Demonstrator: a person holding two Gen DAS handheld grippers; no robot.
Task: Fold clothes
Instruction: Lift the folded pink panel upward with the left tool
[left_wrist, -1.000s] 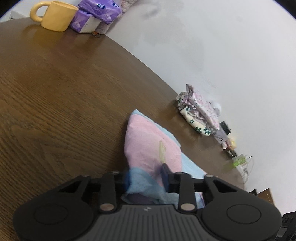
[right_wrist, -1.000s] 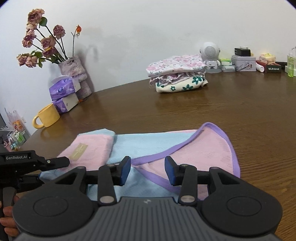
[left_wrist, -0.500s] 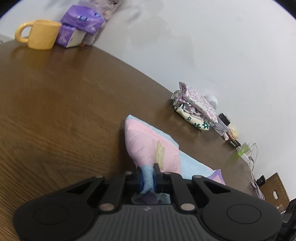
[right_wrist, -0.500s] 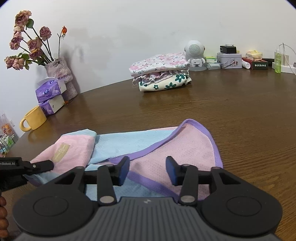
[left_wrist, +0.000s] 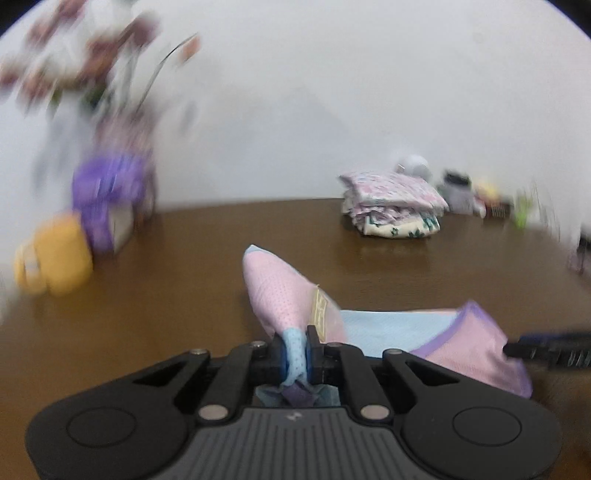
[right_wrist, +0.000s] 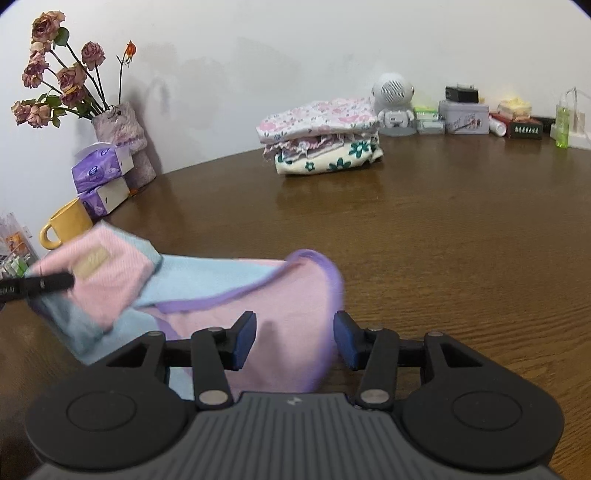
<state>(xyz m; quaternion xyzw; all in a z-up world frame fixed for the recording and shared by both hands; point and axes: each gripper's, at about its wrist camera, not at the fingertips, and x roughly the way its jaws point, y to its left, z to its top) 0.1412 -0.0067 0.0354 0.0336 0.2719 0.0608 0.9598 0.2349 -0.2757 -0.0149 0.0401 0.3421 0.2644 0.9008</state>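
Garment (right_wrist: 236, 295), pink and blue with purple trim, lies near the worktop's (right_wrist: 461, 240) front edge; the left gripper (left_wrist: 295, 350), clenched on its blue corner, has lifted that end off the wood, so a fold is starting. The right gripper (right_wrist: 293, 338) hovers released over the pink part. One garment in work (three folded ones (right_wrist: 321, 136) stacked at the back edge), one mug (right_wrist: 68, 227), two tissue packs (right_wrist: 103, 179).

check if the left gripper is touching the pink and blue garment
Touching. The left wrist view shows the left gripper with both pads pressed on a blue fold of the garment.
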